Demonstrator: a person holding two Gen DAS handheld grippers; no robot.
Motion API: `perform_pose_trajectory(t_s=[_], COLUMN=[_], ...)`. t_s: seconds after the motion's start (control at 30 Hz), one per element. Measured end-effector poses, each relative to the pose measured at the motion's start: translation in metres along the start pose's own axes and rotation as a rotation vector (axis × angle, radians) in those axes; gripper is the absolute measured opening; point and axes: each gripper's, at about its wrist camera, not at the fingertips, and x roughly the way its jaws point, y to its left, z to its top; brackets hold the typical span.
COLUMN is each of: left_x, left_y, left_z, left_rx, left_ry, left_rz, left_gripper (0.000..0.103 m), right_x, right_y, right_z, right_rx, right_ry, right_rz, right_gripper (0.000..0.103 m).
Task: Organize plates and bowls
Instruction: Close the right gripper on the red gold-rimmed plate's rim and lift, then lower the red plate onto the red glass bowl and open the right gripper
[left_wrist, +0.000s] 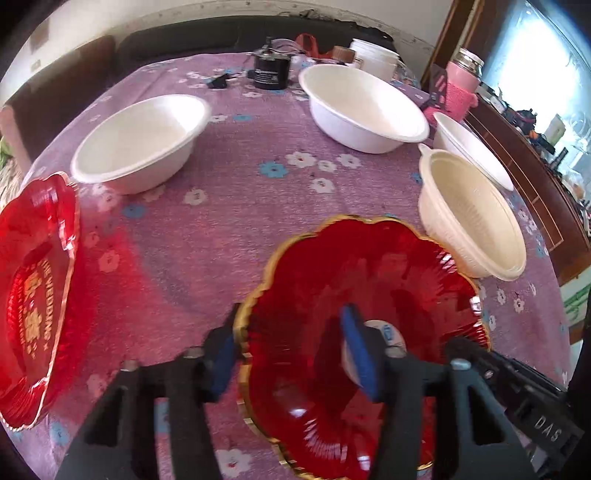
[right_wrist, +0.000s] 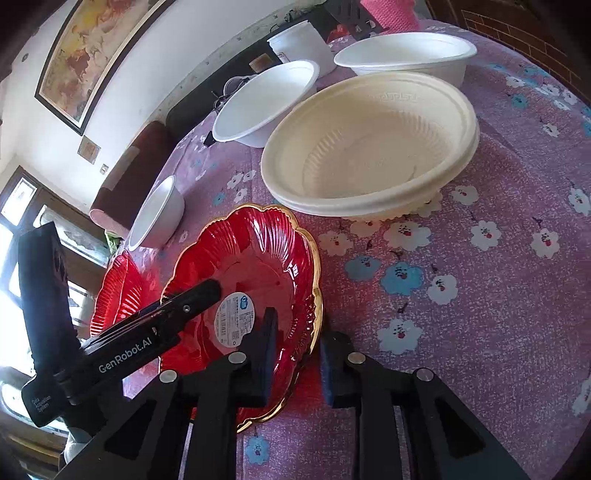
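A red scalloped plate with a gold rim (left_wrist: 369, 280) (right_wrist: 258, 251) lies on the purple flowered tablecloth (left_wrist: 229, 229). My left gripper (left_wrist: 295, 350) straddles its left rim, one pad outside, one inside, with a wide gap, so open. My right gripper (right_wrist: 297, 358) straddles its right rim, also with a gap. A second red plate (left_wrist: 33, 295) (right_wrist: 118, 291) lies to the left. A cream bowl (left_wrist: 469, 218) (right_wrist: 369, 147) sits just beyond the plate. White bowls (left_wrist: 140, 140) (left_wrist: 362, 107) (left_wrist: 469, 147) stand farther back.
A black jar (left_wrist: 271, 72), a stack of white tubs (left_wrist: 373, 55) and a pink container (left_wrist: 460, 85) stand at the far edge. A dark wooden cabinet (left_wrist: 524, 184) runs along the right. A dark sofa (right_wrist: 129, 177) is behind the table.
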Motion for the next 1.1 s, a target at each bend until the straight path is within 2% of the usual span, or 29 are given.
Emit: perform_pose_trajectory(t_s=[0.1,0.27,0.37,0.47,0.63,0.83,0.97,1.1], left_x=[-0.015,-0.052,-0.082,-0.108,-0.145,-0.151,-0.136,-0.111], left_y=[0.013,0.020,0.033,0.047,0.097,0.171,0.213,0.235], left_z=[-0.003,-0.007,-0.005,-0.001,0.002,-0.003,-0.012,-0.016], left_rx=[-0.047,-0.077,-0.110,-0.129,-0.203,-0.334,-0.411,-0.439], left_ry=[-0.027,-0.132,-0.193,-0.251,-0.323,-0.329,-0.295,-0.239], left_rz=[-0.023,-0.026,-0.040,-0.015,0.056,0.136,0.177,0.220], left_gripper=[0.029,0.029,0.029,0.029,0.029,0.029,0.029,0.029], right_x=[-0.009,-0.026,-0.034,-0.035,-0.019,0.025,0.068,0.106], right_y=[-0.003,0.021,0.037,0.062,0.124,0.204,0.237,0.256], right_z=[-0.001,-0.002,0.002,0.010,0.020,0.019,0.012,0.005], right_rx=[0.005,-0.063,-0.082,-0.114,-0.189,-0.305,-0.351,-0.379], right_ry=[-0.019,-0.067,-0.072,-0.065,-0.039,0.023,0.091,0.142], right_rz=[0.024,0.035,0.078,0.115,0.178,0.199,0.190,0.160], right_gripper=[0.011,0.011,0.011,0.011,0.011,0.012,0.012,0.012])
